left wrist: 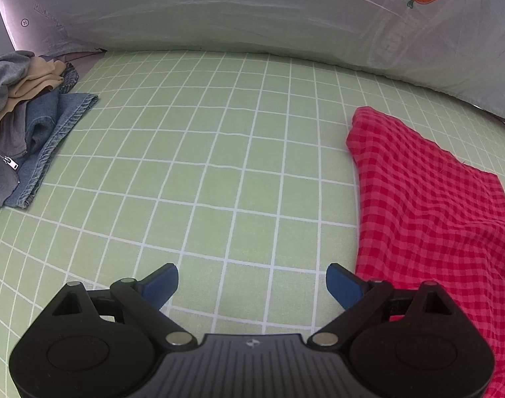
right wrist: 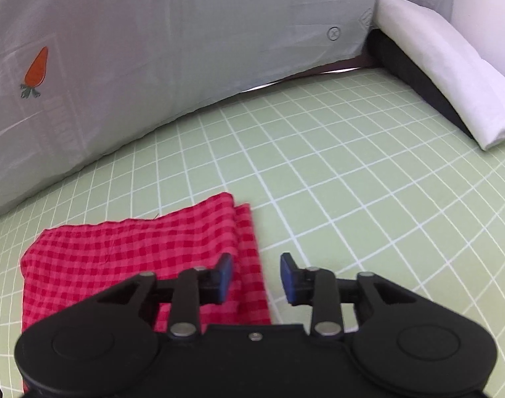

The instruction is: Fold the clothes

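A folded red checked cloth lies flat on the green grid sheet. In the left wrist view it is at the right. My left gripper is open and empty over bare sheet, just left of the cloth's edge. In the right wrist view the cloth lies at the lower left. My right gripper is open and empty above the cloth's right edge, its left fingertip over the fabric, its right one over the sheet.
A pile of clothes with denim, grey and beige pieces sits at the left. A grey pillow with carrot print runs along the back. A white rolled quilt lies at the back right.
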